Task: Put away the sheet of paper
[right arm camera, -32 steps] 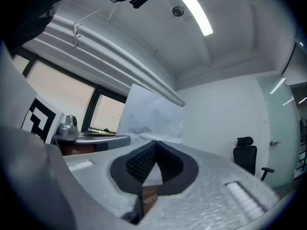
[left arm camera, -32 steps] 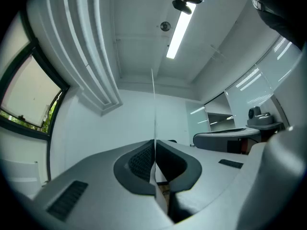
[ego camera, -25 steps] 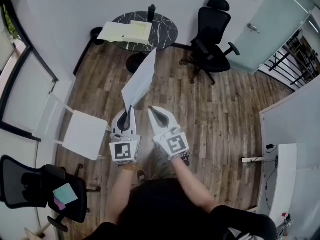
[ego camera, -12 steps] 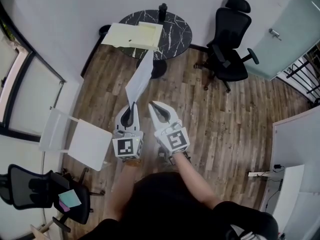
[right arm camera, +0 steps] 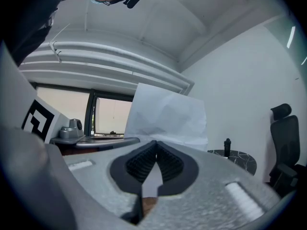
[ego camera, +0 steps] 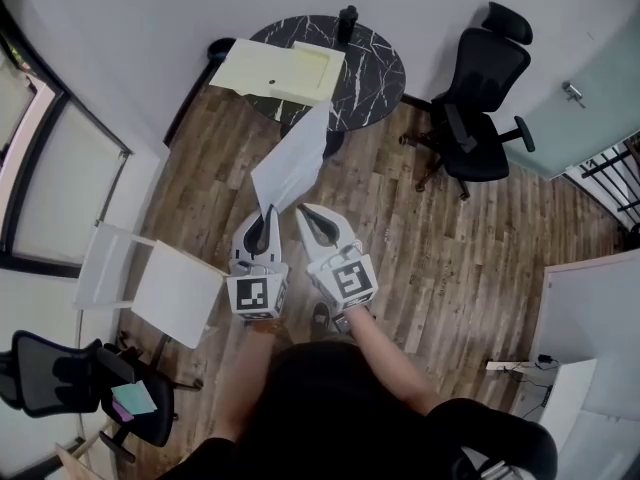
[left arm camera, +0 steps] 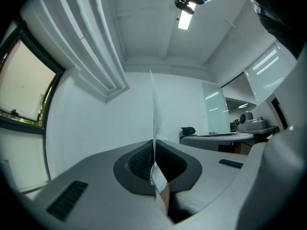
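Left hand-held gripper [ego camera: 268, 213], held level, pinches the sheet of paper [ego camera: 292, 165]; right hand-held gripper [ego camera: 306, 215] alongside is pressed together.

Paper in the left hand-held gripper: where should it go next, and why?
Probably carry it forward to the table. The left hand-held gripper is shut on the paper, which stands up over the floor, short of the open yellow folder lying on that table.
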`<action>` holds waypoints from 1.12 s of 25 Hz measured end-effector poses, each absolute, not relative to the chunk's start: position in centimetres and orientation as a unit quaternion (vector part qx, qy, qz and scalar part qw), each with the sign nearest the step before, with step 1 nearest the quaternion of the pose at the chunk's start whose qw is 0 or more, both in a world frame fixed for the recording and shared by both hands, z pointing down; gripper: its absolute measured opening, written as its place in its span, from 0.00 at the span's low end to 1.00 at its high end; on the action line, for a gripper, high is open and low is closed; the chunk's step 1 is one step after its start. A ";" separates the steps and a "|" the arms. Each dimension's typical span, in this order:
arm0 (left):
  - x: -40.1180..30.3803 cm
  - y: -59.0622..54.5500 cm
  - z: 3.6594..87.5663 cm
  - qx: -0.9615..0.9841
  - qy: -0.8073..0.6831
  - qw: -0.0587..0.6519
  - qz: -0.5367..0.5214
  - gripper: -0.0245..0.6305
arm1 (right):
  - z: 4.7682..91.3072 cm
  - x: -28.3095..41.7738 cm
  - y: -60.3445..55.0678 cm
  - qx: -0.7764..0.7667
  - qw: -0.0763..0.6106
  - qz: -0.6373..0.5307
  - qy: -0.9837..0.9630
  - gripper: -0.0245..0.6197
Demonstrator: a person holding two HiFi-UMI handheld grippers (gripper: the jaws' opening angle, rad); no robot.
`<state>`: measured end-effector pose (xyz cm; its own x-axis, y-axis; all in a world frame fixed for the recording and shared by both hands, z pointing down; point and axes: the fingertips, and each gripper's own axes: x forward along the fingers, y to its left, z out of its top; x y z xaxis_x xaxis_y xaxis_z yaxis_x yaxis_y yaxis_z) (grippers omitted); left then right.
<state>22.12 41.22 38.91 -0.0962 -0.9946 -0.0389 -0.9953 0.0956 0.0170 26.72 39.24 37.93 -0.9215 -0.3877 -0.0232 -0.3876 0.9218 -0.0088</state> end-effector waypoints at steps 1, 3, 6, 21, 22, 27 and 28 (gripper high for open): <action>20.9 40.5 39.2 -0.674 0.738 0.006 0.022 0.06 | 38.2 25.5 38.6 -0.200 0.011 0.000 0.980 0.04; 18.6 39.0 39.6 -0.679 0.733 0.005 0.029 0.05 | 38.6 23.1 37.4 -0.207 0.002 0.004 0.978 0.04; 15.5 37.3 39.6 -0.692 0.721 0.010 0.037 0.05 | 38.6 19.8 35.9 -0.223 -0.009 0.015 0.975 0.04; 6.4 28.9 41.6 -0.748 0.661 -0.028 0.047 0.06 | 38.8 12.2 26.7 -0.305 -0.041 0.023 0.951 0.04; 6.3 27.9 42.1 -0.750 0.659 -0.030 0.044 0.06 | 39.2 12.0 25.6 -0.307 -0.040 0.019 0.951 0.04; 5.0 21.9 43.5 -0.758 0.651 -0.030 0.018 0.06 | 41.2 10.0 18.7 -0.307 -0.024 0.001 0.951 0.04; 4.4 20.3 43.6 -0.758 0.652 -0.026 0.012 0.06 | 41.5 9.4 16.9 -0.303 -0.023 0.001 0.953 0.04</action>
<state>4.36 20.30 43.56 0.1494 -0.9887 0.0154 -0.9873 -0.1483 0.0561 9.41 16.89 41.46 -0.8149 -0.5780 0.0431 -0.5780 0.8159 0.0150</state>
